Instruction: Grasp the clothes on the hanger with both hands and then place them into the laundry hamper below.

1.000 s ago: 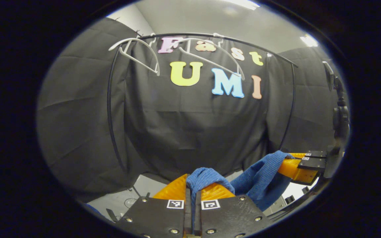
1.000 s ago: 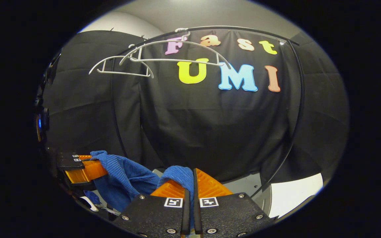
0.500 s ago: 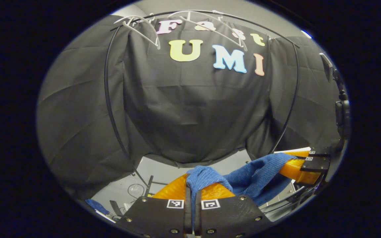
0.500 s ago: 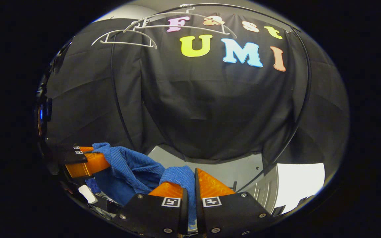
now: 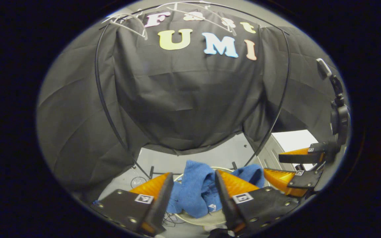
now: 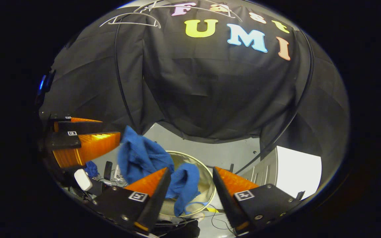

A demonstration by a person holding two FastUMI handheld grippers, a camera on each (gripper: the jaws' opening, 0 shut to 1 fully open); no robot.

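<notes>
Both hand-held grippers are released now. From the left gripper view I see the left hand-held gripper [image 5: 190, 185] with its two fingers spread wide, and the blue clothes [image 5: 195, 191] sit in the gap between them without being pressed by either finger. The right hand-held gripper [image 5: 276, 167] shows at the right side of that view, also with its fingers apart and nothing between them.

From the right gripper view, the right hand-held gripper [image 6: 190, 180] has its fingers wide apart too. The blue clothes [image 6: 144, 158] are in a loose bundle; one part is near the tip of the left hand-held gripper [image 6: 109, 132], which comes in from the left side with its jaws parted, and another part hangs down over the laundry hamper [image 6: 207, 168]. I cannot tell if the upper part touches that gripper's finger or is only just beside it.

The hamper is round with a pale rim and stands on the grey floor [image 6: 210, 153], below both grippers. The lower part of the clothes lies inside its rim, against the near-left edge. At the top I see two white hangers [image 6: 129, 19] on the black rail [image 6: 119, 76], bare. Some cables and small dark things lie on the floor near the left edge of the hamper, too small to tell.
</notes>
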